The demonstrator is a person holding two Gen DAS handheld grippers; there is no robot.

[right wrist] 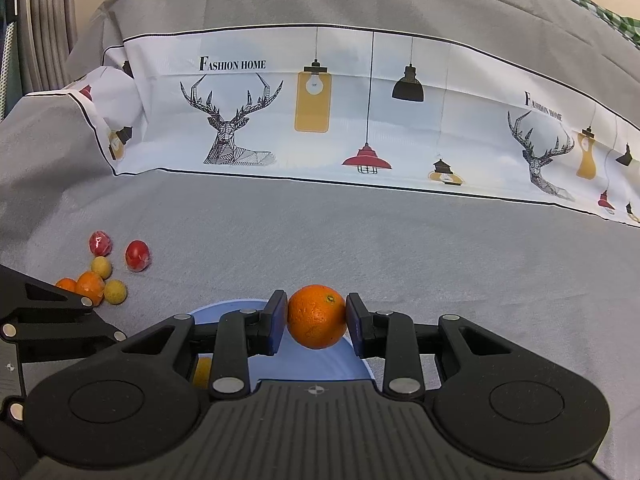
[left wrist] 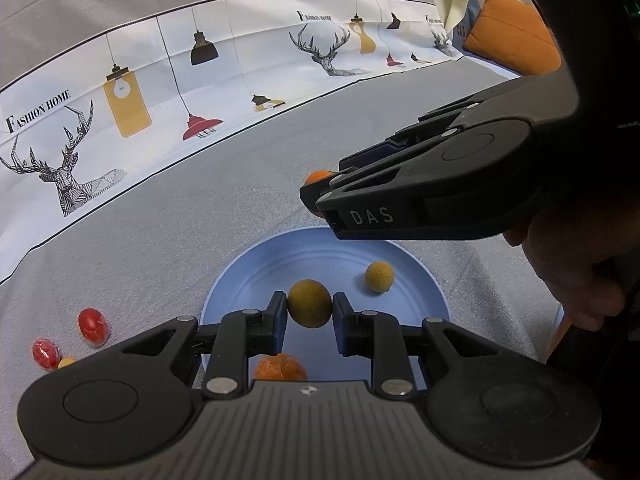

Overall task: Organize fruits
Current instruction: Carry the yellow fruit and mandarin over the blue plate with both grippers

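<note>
- Landmark: the blue plate (left wrist: 256,276) on the grey cloth (left wrist: 180,220); whether a desk or a bed lies beneath cannot be told.
- Left gripper (left wrist: 309,305): jaws closed on a yellow fruit (left wrist: 309,303), held above the plate's middle.
- Right gripper (right wrist: 317,317): jaws closed on an orange (right wrist: 317,316), held over the plate's far rim.
- Done, by judgement: two fruits already lie on the plate, a small yellow fruit (left wrist: 379,277) right of the middle and an orange fruit (left wrist: 281,367) at the near edge, half hidden by the left gripper's body.
- In hand: two more fruits are gripped above the plate, neither released.
- Left: a loose cluster lies on the cloth well to the left of the plate, so the task appears less than half complete.
- Left wrist view only: the plate's contents, the right gripper from the side, and the person's hand (left wrist: 580,280) at the right edge.
- Right wrist view only: the full cluster, namely two red fruits (right wrist: 138,255), two yellow fruits (right wrist: 115,291) and two orange fruits (right wrist: 90,285); the other view shows just part of it.
- The patterned fabric band (right wrist: 320,112) lies beyond the plate in both views.
</note>
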